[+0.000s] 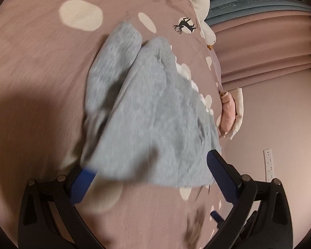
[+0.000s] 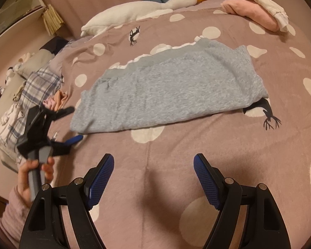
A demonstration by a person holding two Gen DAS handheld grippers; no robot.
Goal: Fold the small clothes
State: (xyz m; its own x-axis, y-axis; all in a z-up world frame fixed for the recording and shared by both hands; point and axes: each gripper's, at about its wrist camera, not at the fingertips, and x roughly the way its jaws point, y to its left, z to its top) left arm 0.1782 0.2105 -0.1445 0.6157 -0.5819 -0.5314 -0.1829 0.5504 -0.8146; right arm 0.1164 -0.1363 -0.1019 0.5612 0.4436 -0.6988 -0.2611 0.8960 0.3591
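A grey knit garment (image 2: 172,85) lies folded into a long band on the bed, with a white frilled edge showing along its far side. My left gripper (image 1: 149,161) is open wide at the garment's (image 1: 147,108) left end. The cloth's edge lies between its blue pads (image 1: 217,166) and covers the left fingertip, but the pads do not press on it. The right wrist view shows that gripper (image 2: 71,125) in a person's hand (image 2: 31,174), one finger on each side of the garment's corner. My right gripper (image 2: 153,176) is open over bare bedspread, short of the garment's near edge, with nothing between its fingers.
The bedspread (image 2: 176,145) is dusty pink with white spots and black deer prints. A white goose plush (image 2: 134,10) lies at the far side. Folded pink and white clothes (image 2: 257,10) are stacked at the far right. Loose clothes, one plaid (image 2: 31,87), are piled at the left edge.
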